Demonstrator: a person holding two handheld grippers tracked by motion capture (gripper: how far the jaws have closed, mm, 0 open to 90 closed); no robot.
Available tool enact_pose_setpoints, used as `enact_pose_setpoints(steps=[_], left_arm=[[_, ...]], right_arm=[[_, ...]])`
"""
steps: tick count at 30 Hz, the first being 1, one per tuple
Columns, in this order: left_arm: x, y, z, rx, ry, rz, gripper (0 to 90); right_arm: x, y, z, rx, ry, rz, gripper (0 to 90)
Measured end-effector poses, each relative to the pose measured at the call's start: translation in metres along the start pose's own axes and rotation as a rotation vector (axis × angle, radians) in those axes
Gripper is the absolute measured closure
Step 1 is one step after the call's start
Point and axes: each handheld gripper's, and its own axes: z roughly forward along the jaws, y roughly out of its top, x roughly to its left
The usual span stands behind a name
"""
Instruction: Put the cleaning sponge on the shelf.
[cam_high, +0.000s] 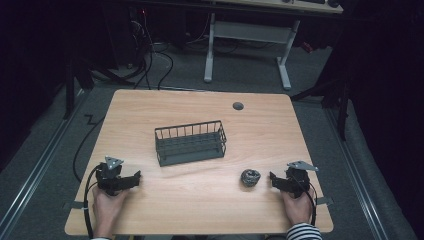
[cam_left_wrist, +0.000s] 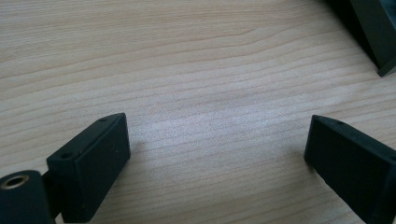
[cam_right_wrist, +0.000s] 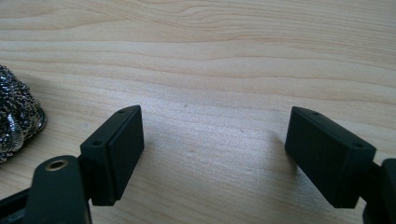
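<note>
Steel scourer (cam_high: 250, 178) just beside right gripper (cam_high: 274, 179), left gripper (cam_high: 134, 179) near table edge (cam_high: 75, 200); both fingers apart, empty

The right gripper (cam_right_wrist: 212, 133) is seen from behind its two black jaws, which are spread wide apart with nothing held between them, above a pale wood-grain table (cam_right_wrist: 233, 56). A steel scouring ball (cam_right_wrist: 16, 116) is cut off by the left edge, just beside the left jaw and apart from it.

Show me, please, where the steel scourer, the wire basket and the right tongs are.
steel scourer (cam_high: 250, 178): high view, middle of its shiny ball.
wire basket (cam_high: 191, 156): high view, solid front wall.
right tongs (cam_high: 273, 179): high view, midway between the fingertips.
</note>
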Motion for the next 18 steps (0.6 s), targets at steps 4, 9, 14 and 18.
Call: enact_pose_setpoints(steps=[4, 9, 14, 18], left_arm=[[-0.001, 0.0, 0.0, 0.001, 0.003, -0.003, 7.3], [-0.003, 0.001, 0.0, -0.007, -0.008, 0.005, 11.3], [-0.007, 0.001, 0.0, -0.023, -0.036, 0.023, 16.1], [-0.012, 0.002, -0.001, -0.04, -0.072, 0.036, 17.7]], right_arm=[[0.0, 0.0, 0.0, 0.0, -0.001, 0.0, 19.8], [0.0, 0.0, 0.0, -0.001, 0.0, 0.0, 20.1], [0.0, 0.0, 0.0, -0.003, 0.002, -0.003, 21.1], [0.0, 0.0, 0.0, -0.006, 0.006, -0.006, 22.2]])
